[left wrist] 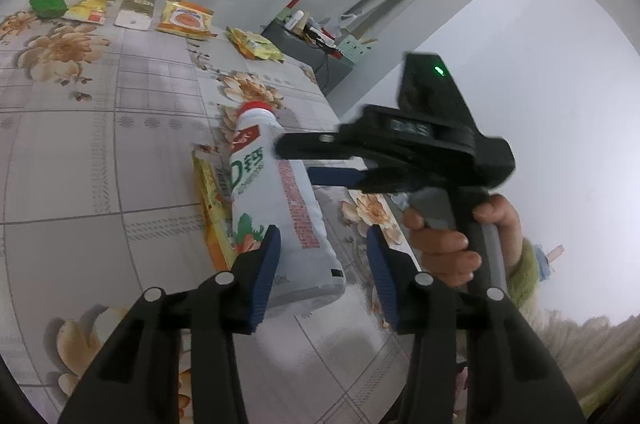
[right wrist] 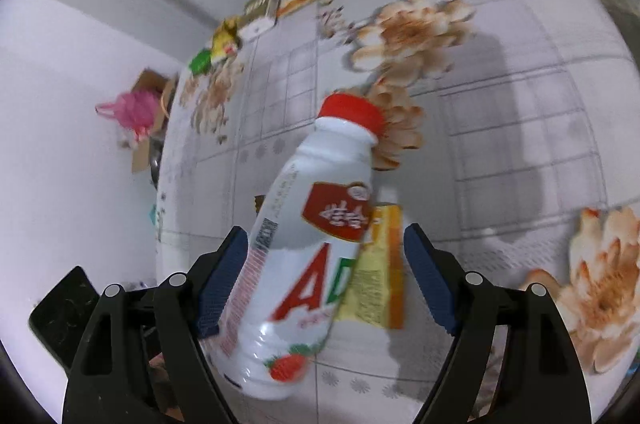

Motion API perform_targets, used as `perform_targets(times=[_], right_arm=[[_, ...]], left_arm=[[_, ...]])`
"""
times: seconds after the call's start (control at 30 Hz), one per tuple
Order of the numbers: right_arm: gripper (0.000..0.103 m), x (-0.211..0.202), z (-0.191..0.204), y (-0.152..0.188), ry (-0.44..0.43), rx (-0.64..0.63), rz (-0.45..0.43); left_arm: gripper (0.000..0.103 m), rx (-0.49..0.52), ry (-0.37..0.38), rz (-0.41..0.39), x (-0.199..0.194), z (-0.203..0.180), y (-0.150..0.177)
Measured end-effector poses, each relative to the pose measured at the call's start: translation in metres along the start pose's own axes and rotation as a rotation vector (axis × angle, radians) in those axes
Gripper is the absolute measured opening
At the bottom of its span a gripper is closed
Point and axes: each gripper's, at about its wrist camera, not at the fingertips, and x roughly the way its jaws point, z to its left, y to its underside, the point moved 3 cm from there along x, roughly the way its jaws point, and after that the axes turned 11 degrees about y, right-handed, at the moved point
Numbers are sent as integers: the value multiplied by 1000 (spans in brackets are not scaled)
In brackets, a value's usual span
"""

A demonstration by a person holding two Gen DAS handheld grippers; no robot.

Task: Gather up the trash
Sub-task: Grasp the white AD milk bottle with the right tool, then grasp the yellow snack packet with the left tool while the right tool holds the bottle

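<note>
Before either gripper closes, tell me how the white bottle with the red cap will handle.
The white bottle looks like thin plastic, so it is probably light and may dent under a firm squeeze. Its glossy printed wrap could slip against the pads. Round-bodied and leaning over the yellow carton, it would likely roll if nudged sideways on the smooth tablecloth.

bottle label: big red "AD", between right gripper's fingers
bottle side: green "钙"
wrappers: unreadable

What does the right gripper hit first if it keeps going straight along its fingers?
Likely the white bottle, which already sits between the right gripper's open fingers. Behind it lies the yellow carton; blur leaves depth unclear.
</note>
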Motion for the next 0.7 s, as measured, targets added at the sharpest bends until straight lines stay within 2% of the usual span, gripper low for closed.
perform_targets(times=[0.07,0.13,0.27,0.43,0.53,0.7], right_arm=[[76,4,3,-1,-12,-5,19],[72,7,4,0,-27,-10,25],[57,9,8,1,-73,-29,24],[59,11,17,5,-57,-55,30],[66,15,17,4,-64,-35,52],[67,24,15,0,-67,-23,72]], left_arm=[[41,13,10,2,1,-3,1],[41,25,16,3,3,-5,1],[40,41,17,5,8,-8,1],[39,55,18,10,14,-11,0],[36,68,10,17,20,-12,0],[35,107,-18,25,23,-15,0]])
